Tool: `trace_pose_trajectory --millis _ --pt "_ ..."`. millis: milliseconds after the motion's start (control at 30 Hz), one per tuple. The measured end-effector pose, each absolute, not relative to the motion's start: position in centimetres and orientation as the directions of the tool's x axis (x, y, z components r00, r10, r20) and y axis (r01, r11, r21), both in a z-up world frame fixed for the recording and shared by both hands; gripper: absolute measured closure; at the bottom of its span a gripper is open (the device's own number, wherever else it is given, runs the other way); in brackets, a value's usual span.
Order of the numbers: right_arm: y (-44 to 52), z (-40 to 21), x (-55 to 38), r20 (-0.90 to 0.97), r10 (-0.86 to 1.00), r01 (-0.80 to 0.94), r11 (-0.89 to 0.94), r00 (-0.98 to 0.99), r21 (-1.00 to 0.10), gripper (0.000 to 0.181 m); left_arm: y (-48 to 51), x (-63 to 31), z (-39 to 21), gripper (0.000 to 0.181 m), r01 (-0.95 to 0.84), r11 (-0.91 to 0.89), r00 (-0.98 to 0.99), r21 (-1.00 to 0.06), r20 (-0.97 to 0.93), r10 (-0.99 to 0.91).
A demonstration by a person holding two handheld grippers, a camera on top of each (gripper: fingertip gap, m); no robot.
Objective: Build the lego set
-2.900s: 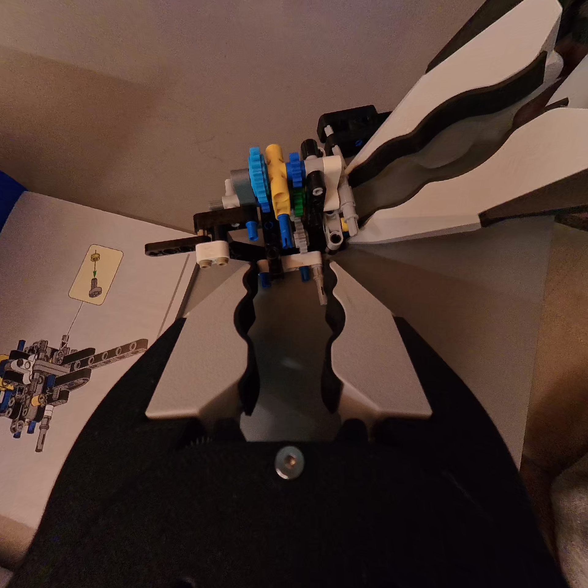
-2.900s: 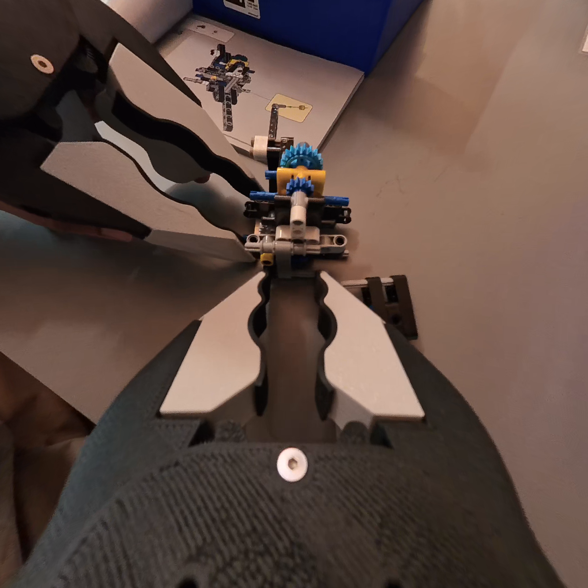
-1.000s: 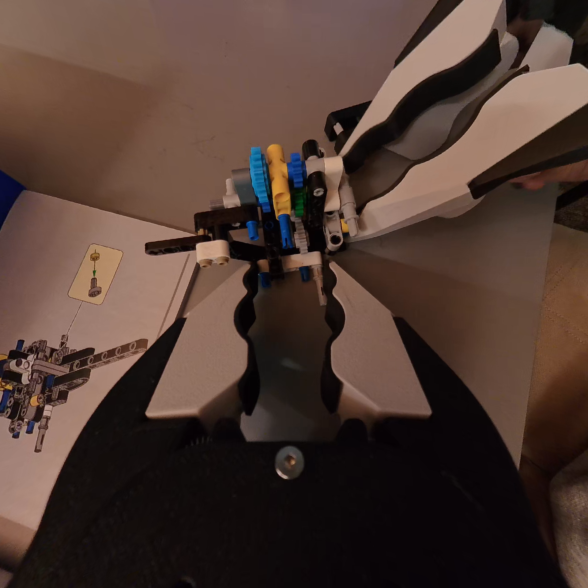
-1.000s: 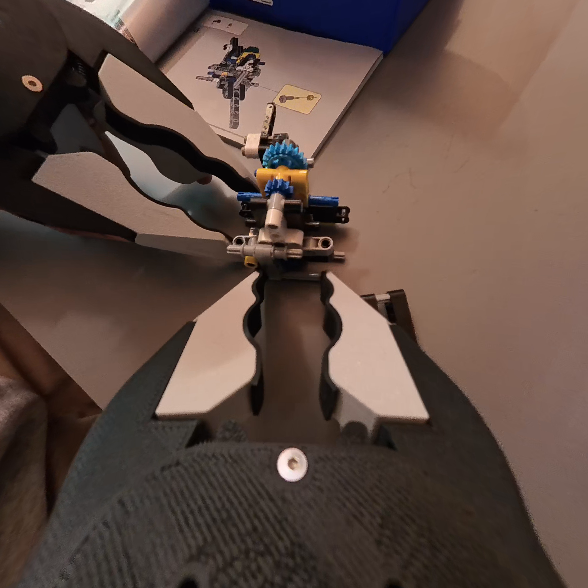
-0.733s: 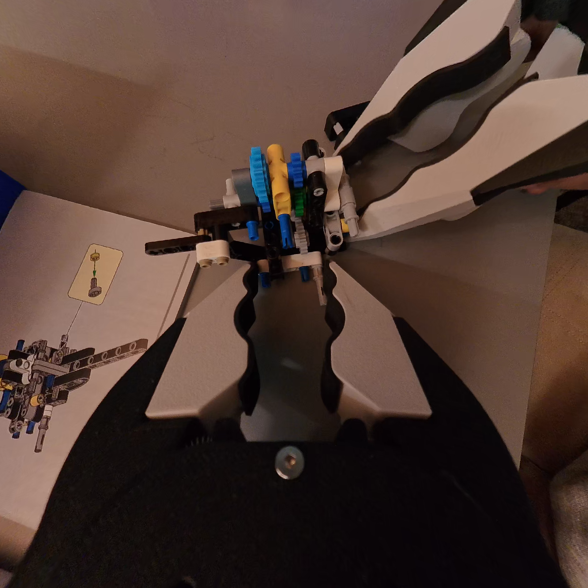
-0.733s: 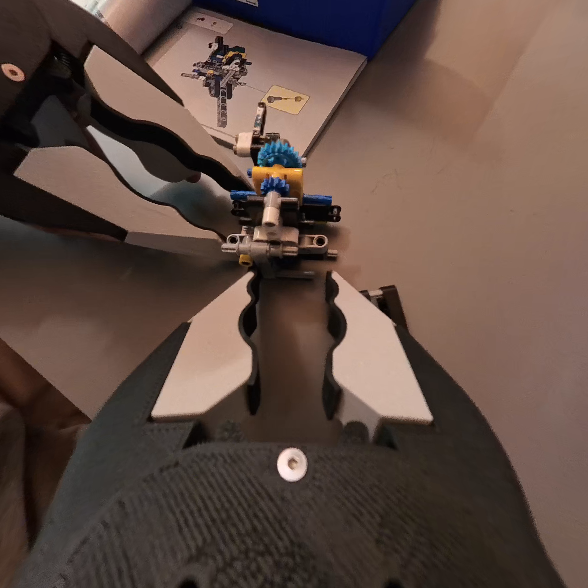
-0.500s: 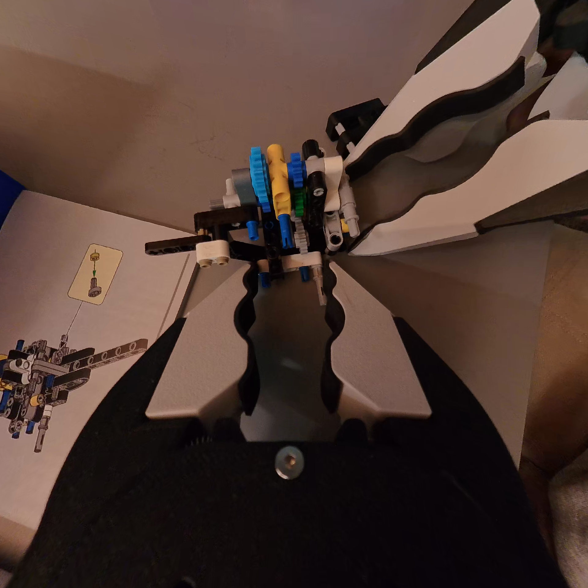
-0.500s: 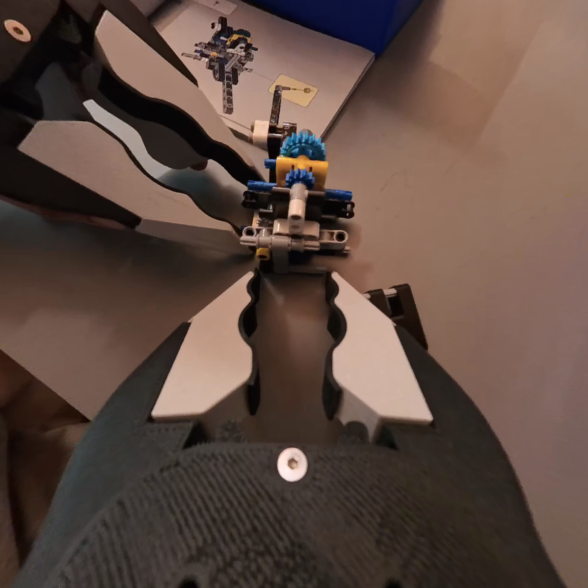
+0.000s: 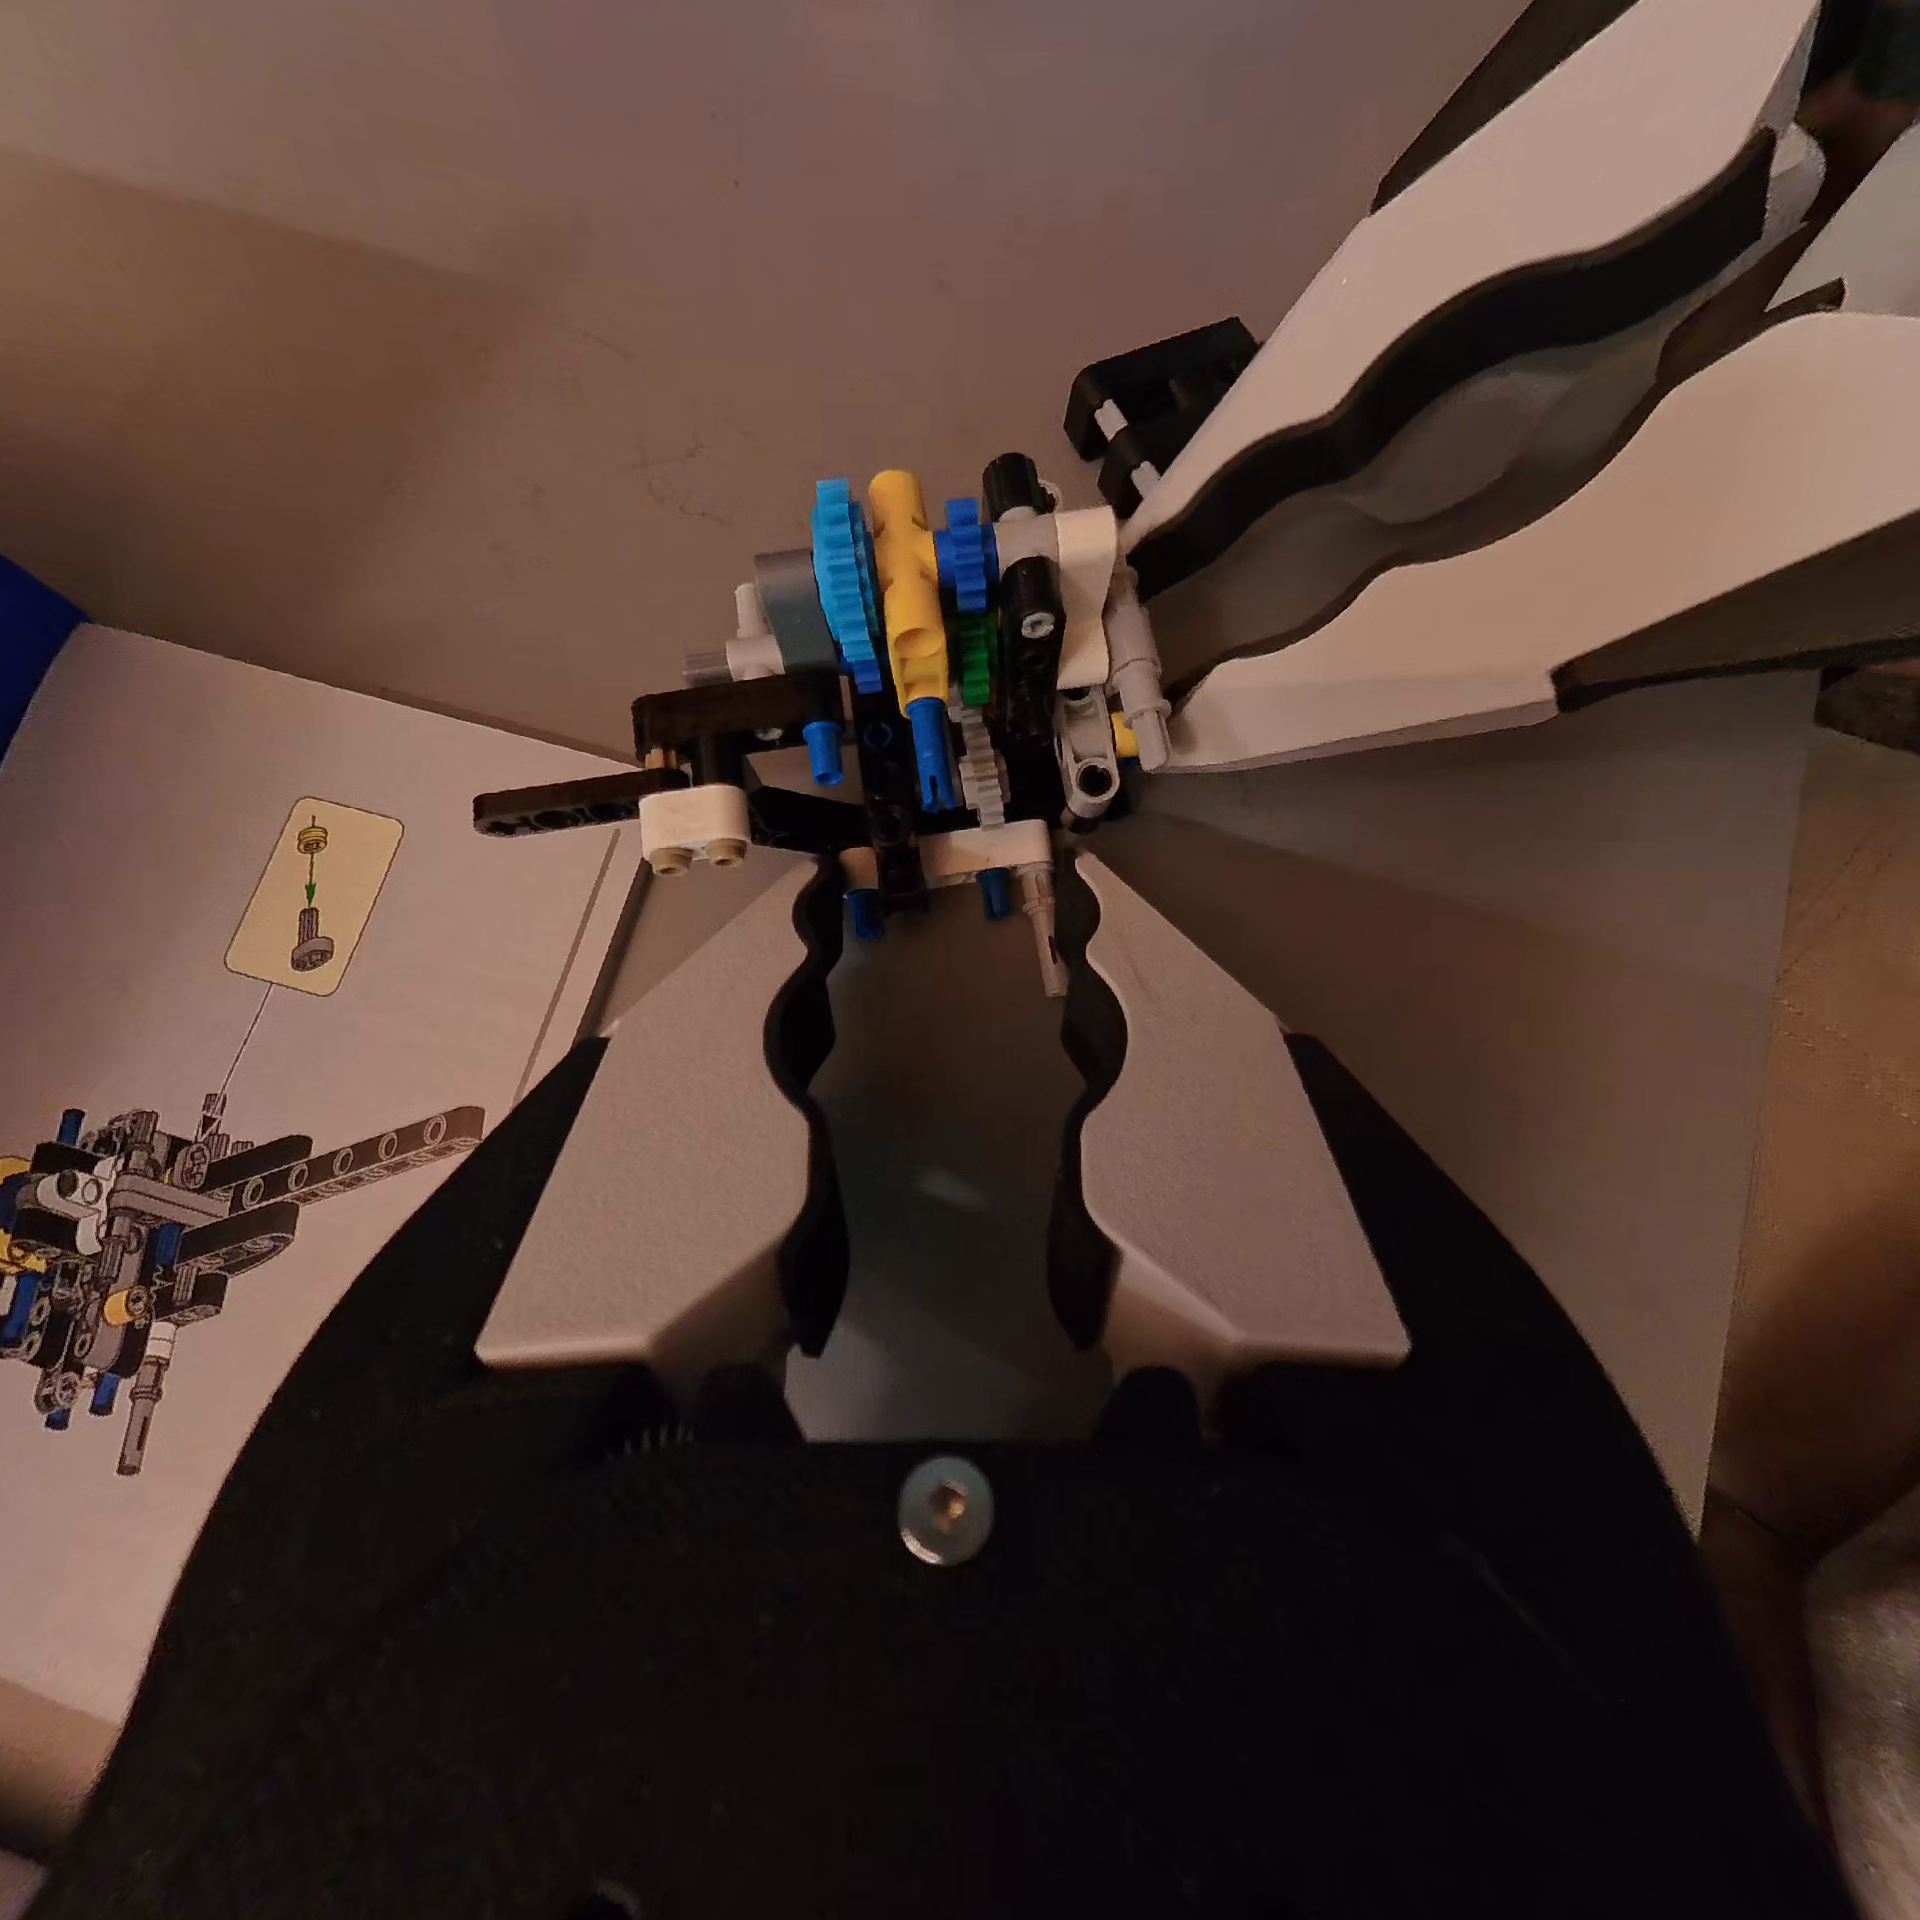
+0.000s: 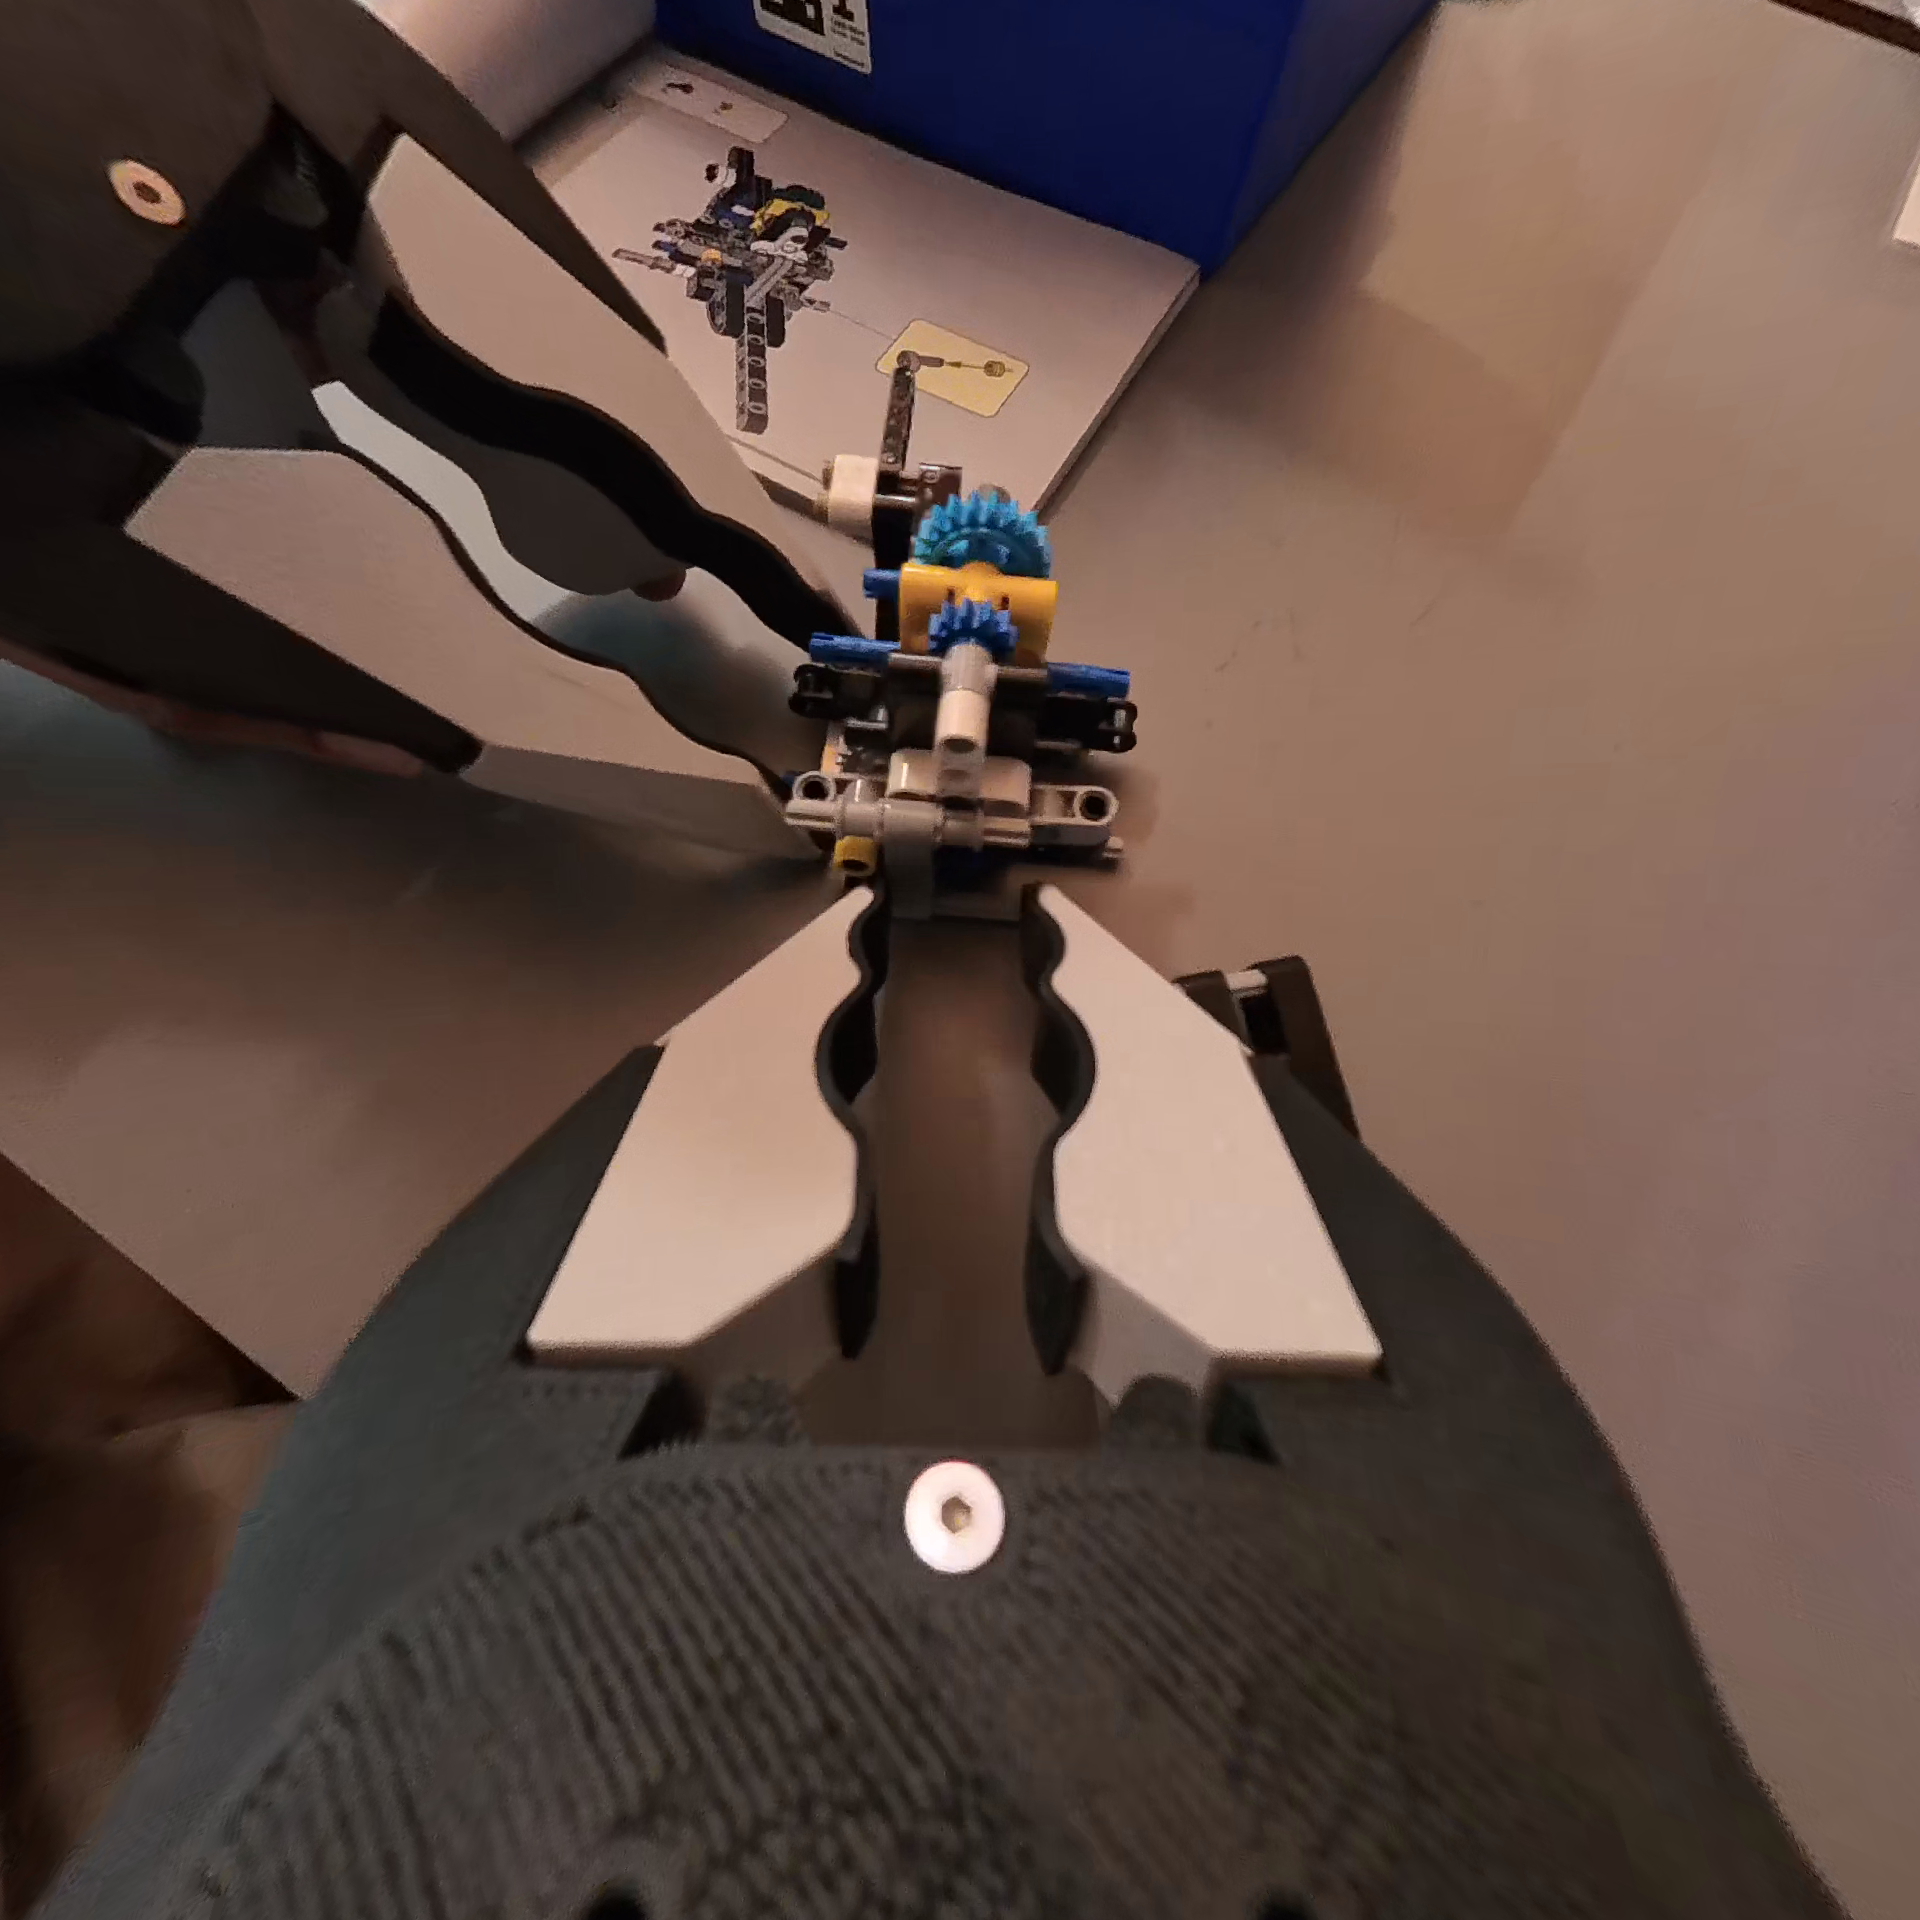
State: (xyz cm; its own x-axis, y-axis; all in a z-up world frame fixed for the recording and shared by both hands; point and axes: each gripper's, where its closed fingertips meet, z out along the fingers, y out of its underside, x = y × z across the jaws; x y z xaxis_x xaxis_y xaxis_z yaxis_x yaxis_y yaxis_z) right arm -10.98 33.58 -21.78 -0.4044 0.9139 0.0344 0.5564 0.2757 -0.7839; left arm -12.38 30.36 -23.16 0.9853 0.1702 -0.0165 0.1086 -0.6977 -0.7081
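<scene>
A small lego assembly point(image 9: 925, 665) with blue gears, a yellow block, black beams and grey pins is held over the grey table between both grippers. My left gripper point(image 9: 945, 883) is shut on its white-and-black lower end. My right gripper point(image 10: 951, 899) is shut on the grey connector at the assembly's point(image 10: 956, 748) near end. In the left wrist view the right gripper point(image 9: 1148, 644) comes in from the upper right. In the right wrist view the left gripper point(image 10: 821, 738) comes in from the upper left. A black beam with a white connector point(image 9: 691, 816) sticks out to the left.
An open instruction booklet point(image 9: 208, 935) lies left of the assembly and also shows in the right wrist view point(image 10: 935, 270), with a blue box point(image 10: 1039, 94) behind it. A loose black lego part point(image 10: 1273, 1023) lies beside my right gripper. The table edge point(image 9: 1756, 1143) runs close on the right. About 5 cm separates my left fingertips from my right.
My right gripper rocked around the assembly's end, its jaws widened slightly, then narrowed back onto the grey connector. My left gripper and the assembly stayed still.
</scene>
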Motion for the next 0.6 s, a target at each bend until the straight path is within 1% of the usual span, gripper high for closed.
trace_pose_trajectory --millis 33,300,600 --pt "33.50 -21.80 -10.97 0.040 0.912 0.554 0.283 -0.409 -0.783 0.159 30.36 -12.39 -23.16 0.139 0.108 -0.698 0.985 -0.708 -0.017 0.170" --pt "32.77 -21.84 -10.80 0.015 0.893 0.551 0.291 -0.450 -0.782 0.174 30.37 -12.38 -23.18 0.139 0.104 -0.699 0.985 -0.707 -0.023 0.170" --pt "32.77 -21.86 -10.81 -0.008 0.892 0.558 0.277 -0.452 -0.782 0.174 30.38 -12.38 -23.18 0.139 0.105 -0.699 0.985 -0.707 -0.023 0.170"
